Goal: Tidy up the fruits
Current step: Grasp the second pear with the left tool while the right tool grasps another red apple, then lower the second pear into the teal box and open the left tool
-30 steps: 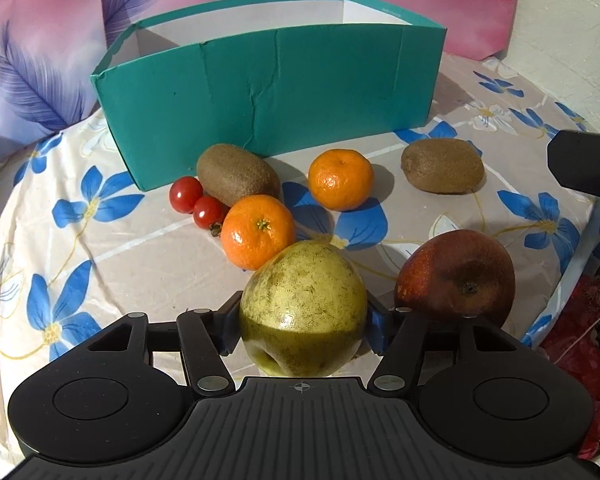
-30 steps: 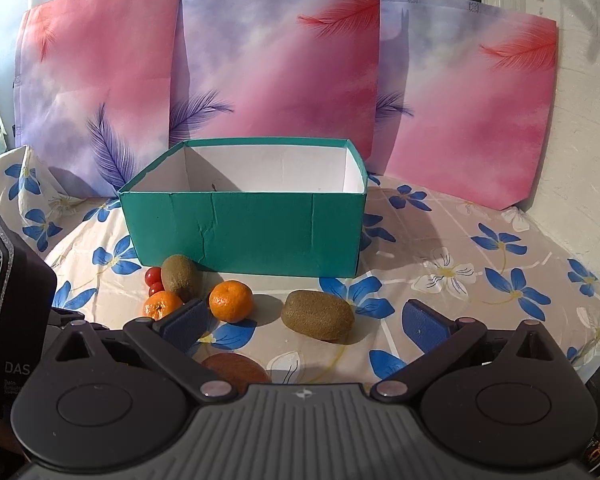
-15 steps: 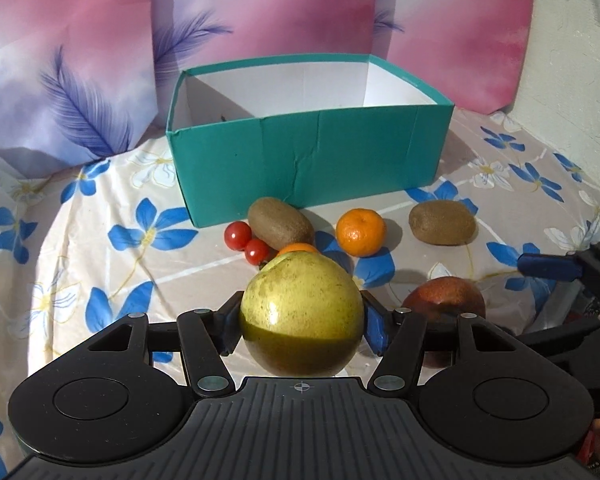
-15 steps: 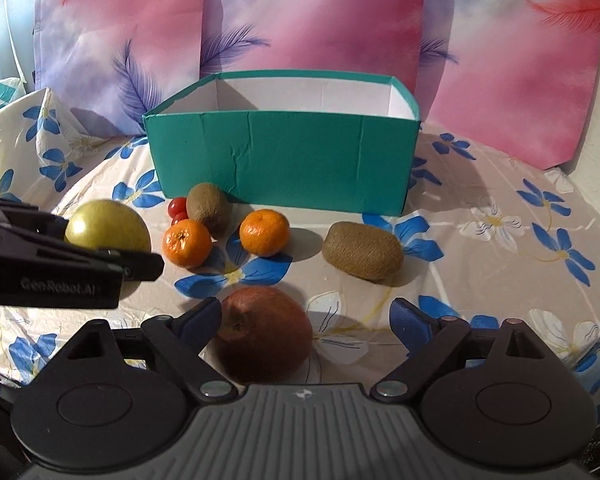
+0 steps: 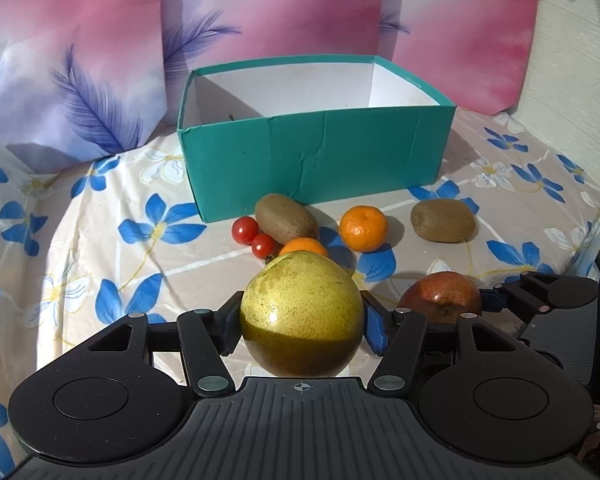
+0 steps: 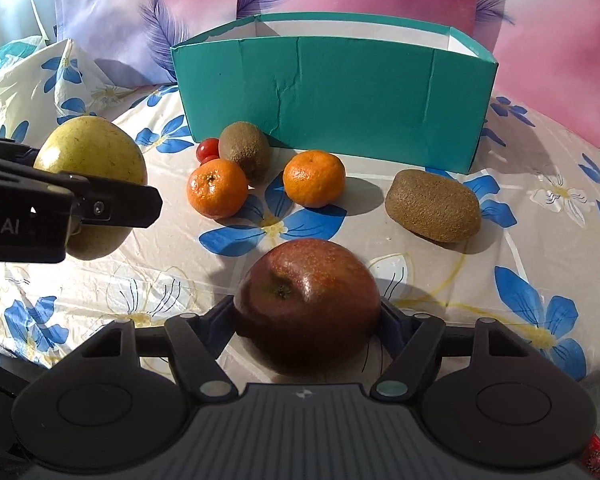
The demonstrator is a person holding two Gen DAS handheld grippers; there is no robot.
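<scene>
My left gripper (image 5: 302,320) is shut on a yellow-green pear (image 5: 302,312) and holds it above the table; it also shows in the right wrist view (image 6: 88,160). My right gripper (image 6: 306,316) has its fingers around a red apple (image 6: 306,300) that rests on the cloth; the apple also shows in the left wrist view (image 5: 440,296). Two tangerines (image 6: 217,188) (image 6: 314,178), two kiwis (image 6: 245,151) (image 6: 433,206) and two cherry tomatoes (image 6: 207,148) lie before the open teal box (image 6: 332,100).
The teal box (image 5: 316,160) has a white inside that looks bare. Pink and purple feather-print bags (image 5: 260,12) stand behind it. The round table's flowered cloth (image 6: 540,240) drops off at the front and right. A white wall (image 5: 580,60) is at the right.
My left gripper has lifted the pear off the table and drawn back. My right gripper has come down and forward, and its fingers now flank the apple.
</scene>
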